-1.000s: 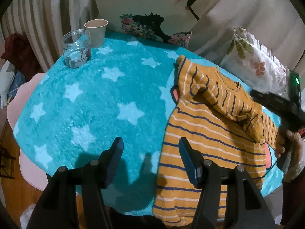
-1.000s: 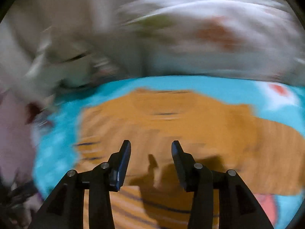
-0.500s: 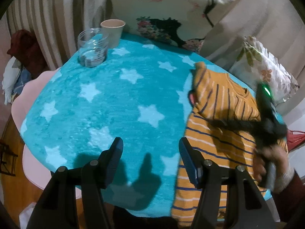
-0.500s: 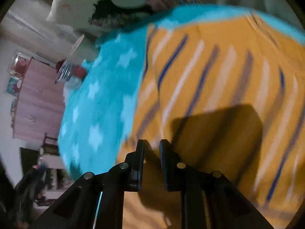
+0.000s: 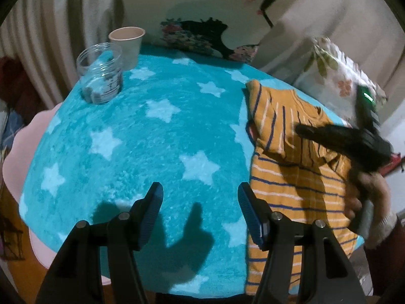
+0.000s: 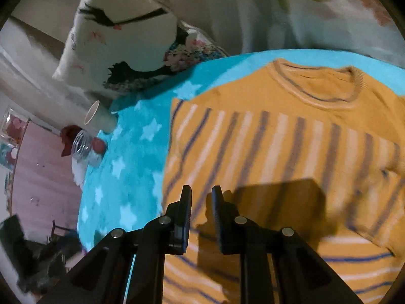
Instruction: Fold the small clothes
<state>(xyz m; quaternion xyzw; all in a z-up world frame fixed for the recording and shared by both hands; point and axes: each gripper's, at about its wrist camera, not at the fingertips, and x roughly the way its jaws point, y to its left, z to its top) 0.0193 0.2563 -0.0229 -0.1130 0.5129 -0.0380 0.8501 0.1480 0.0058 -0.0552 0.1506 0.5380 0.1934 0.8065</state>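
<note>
An orange shirt (image 5: 298, 190) with blue and white stripes lies on the right side of a teal star-patterned blanket (image 5: 152, 136); its sleeves are folded across the chest. My left gripper (image 5: 200, 202) is open and empty above the blanket, left of the shirt. The right gripper (image 5: 301, 129) shows in the left wrist view, hovering over the folded sleeves. In the right wrist view the shirt (image 6: 291, 139) fills the frame, collar at the top, and my right gripper (image 6: 201, 197) hangs above its left edge, jaws a narrow gap apart and holding nothing.
A glass jar (image 5: 100, 76) and a paper cup (image 5: 127, 45) stand at the blanket's far left corner. Printed pillows (image 5: 215, 12) and a floral cushion (image 5: 339, 76) lean behind the table. The pink table edge (image 5: 15, 157) drops off at left.
The right gripper has swung over the shirt and narrowed from wide open to a small gap. The left gripper has drawn back slightly and stays open.
</note>
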